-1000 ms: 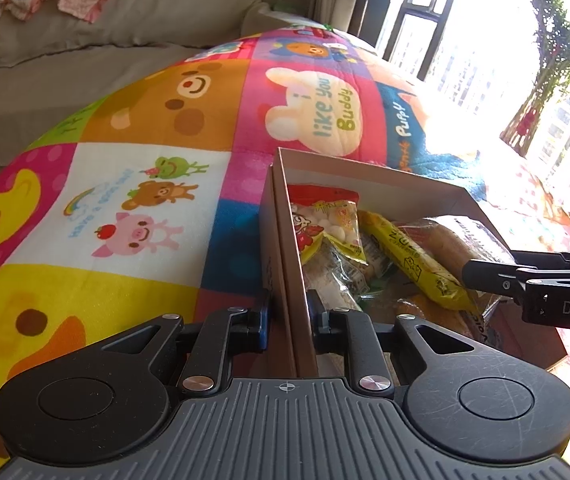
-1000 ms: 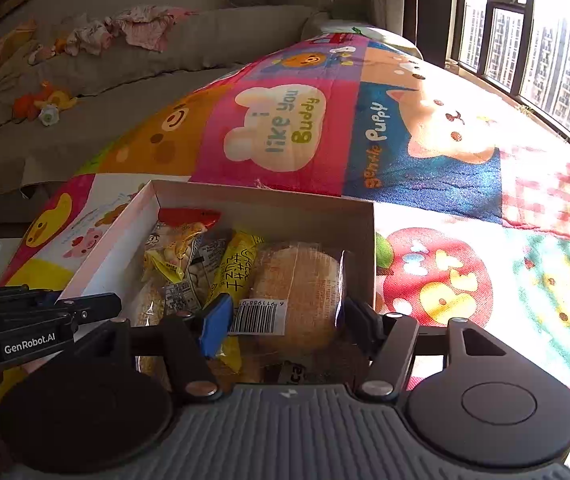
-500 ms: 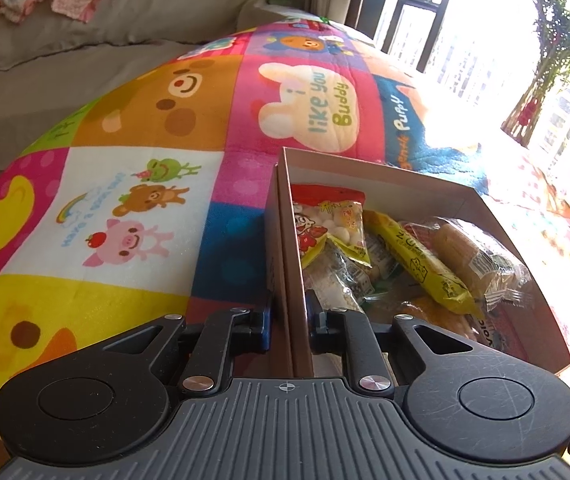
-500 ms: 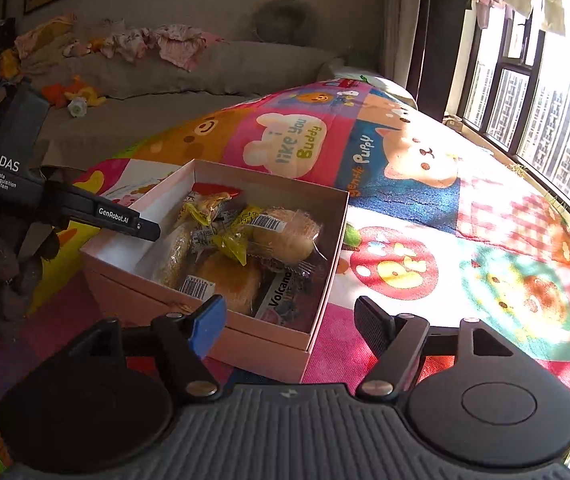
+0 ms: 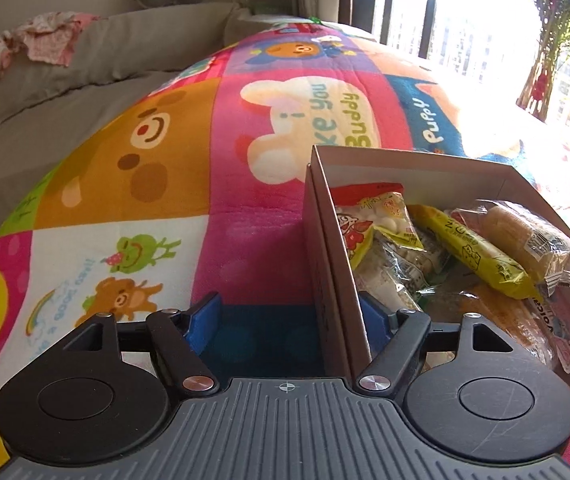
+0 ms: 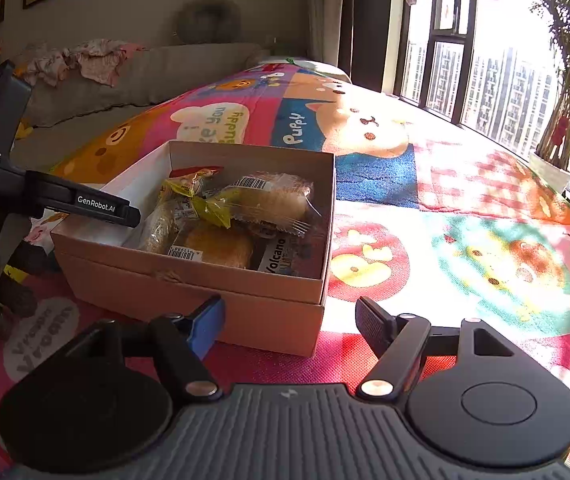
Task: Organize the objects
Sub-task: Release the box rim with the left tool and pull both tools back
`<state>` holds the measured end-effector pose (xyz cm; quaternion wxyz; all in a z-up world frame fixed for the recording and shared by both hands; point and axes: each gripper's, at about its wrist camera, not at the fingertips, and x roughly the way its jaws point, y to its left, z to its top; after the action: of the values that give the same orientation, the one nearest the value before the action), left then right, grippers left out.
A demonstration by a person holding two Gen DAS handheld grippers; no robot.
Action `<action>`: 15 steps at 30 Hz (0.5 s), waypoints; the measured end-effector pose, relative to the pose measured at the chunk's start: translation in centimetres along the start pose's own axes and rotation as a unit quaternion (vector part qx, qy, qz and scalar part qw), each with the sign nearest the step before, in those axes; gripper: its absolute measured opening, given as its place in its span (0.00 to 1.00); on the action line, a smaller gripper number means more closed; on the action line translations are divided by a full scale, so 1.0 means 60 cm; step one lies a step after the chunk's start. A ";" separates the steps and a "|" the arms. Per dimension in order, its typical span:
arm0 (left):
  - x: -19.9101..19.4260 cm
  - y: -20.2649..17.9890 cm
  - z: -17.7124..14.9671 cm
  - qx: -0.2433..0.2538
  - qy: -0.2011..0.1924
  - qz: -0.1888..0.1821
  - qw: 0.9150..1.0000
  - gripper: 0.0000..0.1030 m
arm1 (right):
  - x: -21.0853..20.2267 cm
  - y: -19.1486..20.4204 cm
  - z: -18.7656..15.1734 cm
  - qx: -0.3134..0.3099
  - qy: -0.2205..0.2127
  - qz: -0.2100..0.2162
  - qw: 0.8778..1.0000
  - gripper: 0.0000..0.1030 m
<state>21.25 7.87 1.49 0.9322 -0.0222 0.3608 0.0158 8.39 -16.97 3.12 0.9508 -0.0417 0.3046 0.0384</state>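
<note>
— Where do we find the box (image 6: 221, 280)?

— On the play mat (image 6: 465, 216), just ahead of our right gripper (image 6: 289, 320) and a little to its left. Our left gripper (image 5: 285, 316) straddles the box's left wall (image 5: 327, 280): one finger outside it, the other inside.

— And in the box?

— Snack packets (image 6: 221, 208), heaped on one another. A bread roll (image 6: 273, 200) lies on top toward the far side; another bun (image 6: 217, 248) sits nearer us, with a flat packet (image 6: 281, 256) to its right.

— Behind the mat?

— A sofa (image 6: 145, 76) with clothes (image 6: 89, 58) piled on its cushion. The window (image 6: 485, 80) runs along the right, with a potted plant (image 6: 565, 92) before it.
</note>
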 end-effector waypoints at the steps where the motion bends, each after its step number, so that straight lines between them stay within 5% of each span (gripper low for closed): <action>1: -0.003 -0.001 0.002 -0.002 0.000 0.003 1.000 0.73 | 0.005 0.004 0.000 -0.008 -0.002 -0.006 1.000 0.70; 3: -0.023 0.001 0.002 -0.006 -0.011 -0.001 1.000 0.62 | 0.007 0.009 -0.002 -0.014 -0.007 -0.017 1.000 0.70; 6: -0.079 -0.004 -0.006 0.005 -0.055 0.010 0.998 0.61 | -0.003 0.010 -0.010 -0.011 -0.014 -0.032 0.999 0.72; 12: -0.241 -0.004 -0.066 0.008 -0.150 0.020 0.988 0.61 | -0.078 0.002 -0.057 0.019 -0.010 -0.025 0.999 0.98; 15: -0.294 -0.017 -0.125 0.003 -0.140 -0.008 0.990 0.61 | -0.112 0.013 -0.089 0.022 0.003 -0.019 1.000 1.00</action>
<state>3.20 6.21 7.84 0.9737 -0.0197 0.2266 0.0103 -0.20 -17.09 2.67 0.9511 -0.0263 0.3076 0.0136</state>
